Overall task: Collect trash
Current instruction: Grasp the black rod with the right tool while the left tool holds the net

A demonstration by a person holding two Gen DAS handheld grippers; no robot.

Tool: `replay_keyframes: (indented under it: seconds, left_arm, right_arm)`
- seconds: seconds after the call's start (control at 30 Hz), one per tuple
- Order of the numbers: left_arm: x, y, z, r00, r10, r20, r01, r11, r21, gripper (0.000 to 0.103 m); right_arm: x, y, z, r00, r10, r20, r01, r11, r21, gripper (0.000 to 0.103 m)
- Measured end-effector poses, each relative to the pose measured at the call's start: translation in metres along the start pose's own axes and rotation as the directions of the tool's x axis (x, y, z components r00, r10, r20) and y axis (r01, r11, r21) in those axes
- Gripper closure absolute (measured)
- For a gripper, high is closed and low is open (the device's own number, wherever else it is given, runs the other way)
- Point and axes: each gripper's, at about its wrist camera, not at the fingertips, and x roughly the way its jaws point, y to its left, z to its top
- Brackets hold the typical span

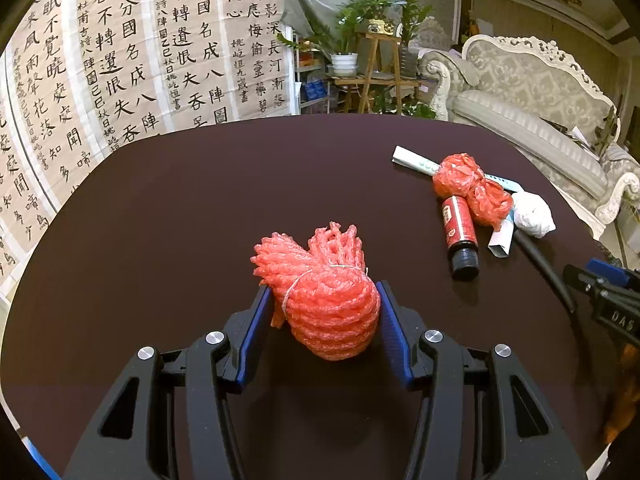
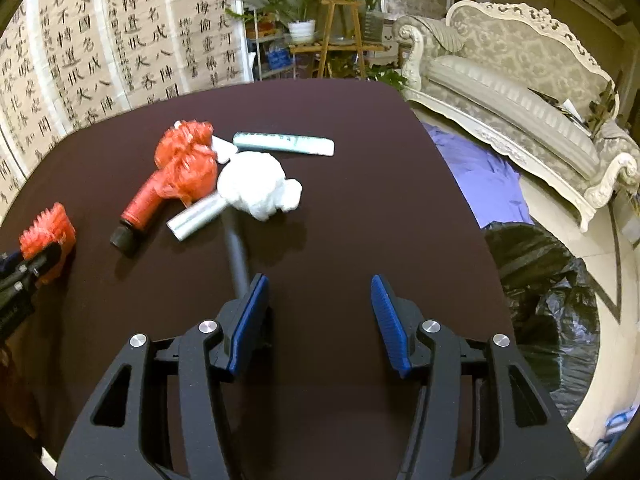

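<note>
Trash of red foam netting tied into a bundle [image 1: 328, 300] sits clamped between the left gripper [image 1: 322, 300] pads, above the dark brown table [image 1: 200, 200] near its front edge. The right gripper [image 2: 318, 292] hangs half open and empty beside a white crumpled paper wad [image 2: 260, 186].

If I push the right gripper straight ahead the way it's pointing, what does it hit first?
Likely only the bare dark table. The right gripper is open and holds nothing; the white wad and grey tube lie left of that line, though depth is uncertain.
</note>
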Motion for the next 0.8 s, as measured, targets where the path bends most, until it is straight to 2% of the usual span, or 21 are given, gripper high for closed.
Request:
replay_keyframes:
  seconds: [0.2, 0.3, 0.43, 0.5, 0.8]
  left_arm:
    - [-0.002, 0.001, -0.003, 1.0, 0.009, 0.01, -0.009, 1.0, 0.003, 0.052]
    - [-0.003, 0.0, -0.003, 1.0, 0.01, 0.012, -0.01, 1.0, 0.006, 0.052]
    - [-0.004, 0.0, -0.005, 1.0, 0.013, 0.013, -0.013, 1.0, 0.013, 0.052]
    - [-0.006, -0.002, -0.006, 1.0, 0.016, 0.018, -0.016, 1.0, 0.017, 0.052]
    - [-0.011, -0.011, -0.009, 1.0, -0.007, 0.028, 0.006, 0.999, 0.032, 0.052]
  right_arm:
    - [0.005, 0.024, 0.007, 0.999, 0.041, 0.003, -0.041, 0.997, -0.059, 0.054]
    - [0.014, 0.032, 0.006, 0.998, 0.048, -0.032, -0.05, 0.996, -0.079, 0.076]
    - [0.012, 0.037, 0.001, 0.999, 0.033, -0.027, -0.035, 0.994, -0.105, 0.087]
    - [0.01, 0.036, -0.001, 0.999, 0.032, -0.026, -0.034, 0.994, -0.099, 0.09]
    - [-0.003, 0.027, -0.015, 1.0, 0.02, -0.02, -0.021, 0.997, -0.074, 0.09]
